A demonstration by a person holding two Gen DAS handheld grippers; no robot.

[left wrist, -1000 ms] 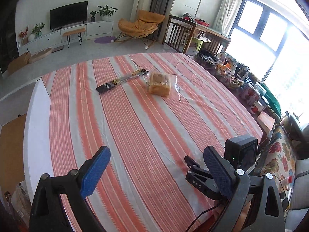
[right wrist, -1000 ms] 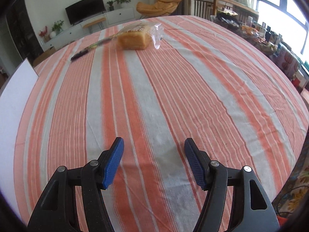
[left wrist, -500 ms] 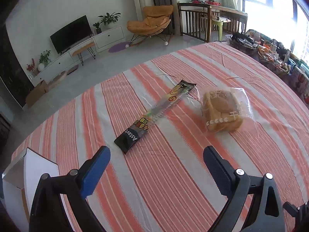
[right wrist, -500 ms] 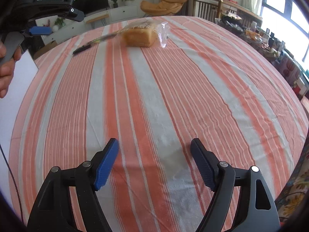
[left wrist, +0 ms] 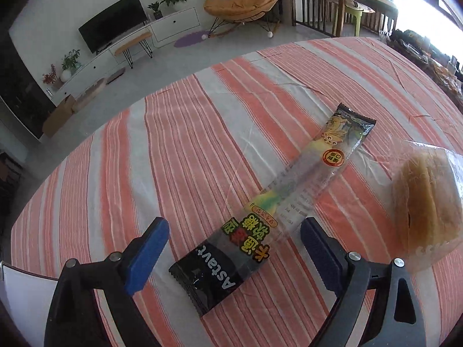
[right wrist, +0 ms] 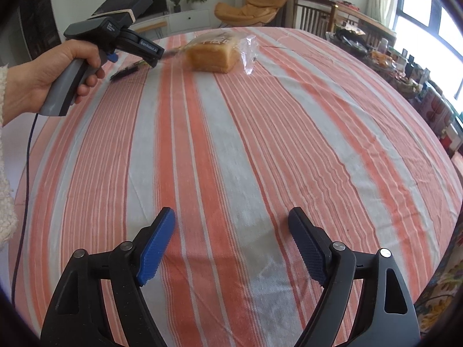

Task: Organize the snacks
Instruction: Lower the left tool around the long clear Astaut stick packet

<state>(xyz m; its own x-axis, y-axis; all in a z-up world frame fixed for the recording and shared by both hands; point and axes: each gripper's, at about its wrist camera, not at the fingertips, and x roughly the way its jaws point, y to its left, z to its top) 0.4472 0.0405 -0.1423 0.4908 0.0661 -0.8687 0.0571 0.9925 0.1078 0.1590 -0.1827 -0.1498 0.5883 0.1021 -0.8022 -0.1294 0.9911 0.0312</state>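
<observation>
Bright daylight fills both views, entering through the large windows (right wrist: 428, 17) far to the right of each hand-held gripper, where the panes blow out to white. The orange-and-white striped cloth on the tabletop (right wrist: 260, 144) is evenly lit, with only soft, faint shadows. Glare glints off the clear plastic bag around the sliced loaf of bread (right wrist: 212, 53) and off the long clear-and-black snack wrapper (left wrist: 275, 211). Fisheye distortion bows the tabletop edge and darkens the corners. The loaf at the left view's right edge looks smeared.

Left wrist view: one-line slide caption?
Left gripper, jaws closing, straddles the long snack packet on the striped tablecloth; bagged bread beside.
</observation>
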